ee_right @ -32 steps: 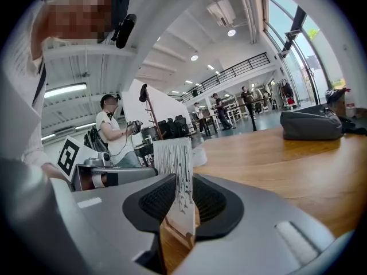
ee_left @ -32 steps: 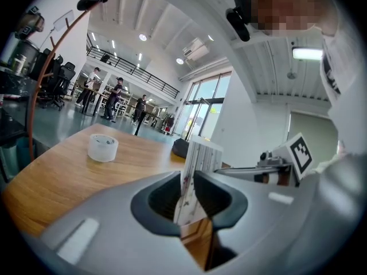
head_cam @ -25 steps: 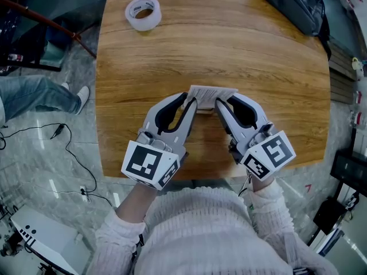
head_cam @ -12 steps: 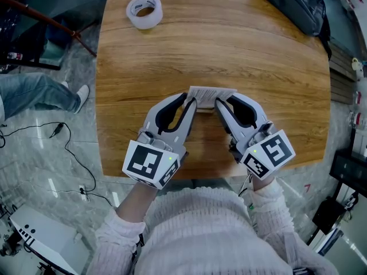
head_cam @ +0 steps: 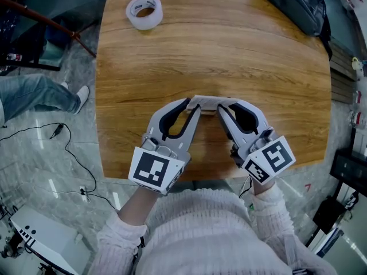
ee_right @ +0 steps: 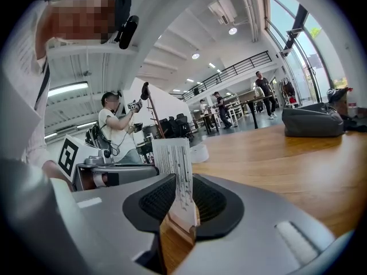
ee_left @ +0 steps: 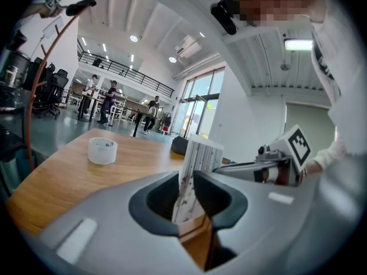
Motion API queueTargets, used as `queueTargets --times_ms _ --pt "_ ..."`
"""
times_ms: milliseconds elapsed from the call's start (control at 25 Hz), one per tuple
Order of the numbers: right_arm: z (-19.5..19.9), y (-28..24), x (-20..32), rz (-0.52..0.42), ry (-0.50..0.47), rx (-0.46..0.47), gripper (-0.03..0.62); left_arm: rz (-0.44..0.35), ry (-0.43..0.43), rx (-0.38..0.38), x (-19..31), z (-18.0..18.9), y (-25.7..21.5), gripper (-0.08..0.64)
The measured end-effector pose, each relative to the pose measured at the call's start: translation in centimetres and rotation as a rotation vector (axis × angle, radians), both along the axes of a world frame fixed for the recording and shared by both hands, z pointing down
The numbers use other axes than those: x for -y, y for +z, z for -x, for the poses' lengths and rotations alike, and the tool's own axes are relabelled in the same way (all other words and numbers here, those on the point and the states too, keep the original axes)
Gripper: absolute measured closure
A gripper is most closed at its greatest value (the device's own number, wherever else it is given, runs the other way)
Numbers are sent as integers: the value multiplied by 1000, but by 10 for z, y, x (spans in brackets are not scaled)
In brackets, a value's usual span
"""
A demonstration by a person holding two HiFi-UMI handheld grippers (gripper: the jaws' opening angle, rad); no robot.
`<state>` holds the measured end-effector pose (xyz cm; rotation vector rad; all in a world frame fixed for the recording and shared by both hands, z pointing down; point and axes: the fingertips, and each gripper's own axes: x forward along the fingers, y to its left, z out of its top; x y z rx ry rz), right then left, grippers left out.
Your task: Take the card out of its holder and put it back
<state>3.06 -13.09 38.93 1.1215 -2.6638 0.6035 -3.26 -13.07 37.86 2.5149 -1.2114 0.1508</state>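
A white card (head_cam: 207, 100) printed with fine lines stands on edge near the front of the wooden table (head_cam: 258, 79), and from above I see mostly its top edge. My left gripper (head_cam: 192, 105) is shut on its left end and my right gripper (head_cam: 225, 105) on its right end. In the left gripper view the card (ee_left: 198, 165) rises between the dark pads (ee_left: 215, 196). Its foot meets a small wooden holder (ee_left: 191, 226). The right gripper view shows the card (ee_right: 175, 165) pinched in the same way above the holder (ee_right: 175, 234). Whether the card sits in the slot is hidden.
A roll of clear tape (head_cam: 144, 12) lies at the table's far left. A black bag (head_cam: 292, 4) sits at the far right corner. To the left of the table are a person's leg and shoe (head_cam: 40, 93), with cables on the floor (head_cam: 69, 148).
The card has tipped from leaning with its face showing to nearly edge-on under the head camera. Both grippers shifted slightly with it, the left one to the right. The grips are unchanged.
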Motion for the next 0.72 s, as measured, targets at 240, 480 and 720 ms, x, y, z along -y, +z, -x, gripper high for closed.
queueTargets --times_ms 240,480,720 --pt "2 7 -5 9 -13 -25 508 20 5 9 -2 2 10 486" --pt "3 8 -5 3 -9 -31 508 25 0 -1 -1 2 11 486" --pt "5 9 -10 -8 -24 -64 491 21 6 13 -5 3 13 485"
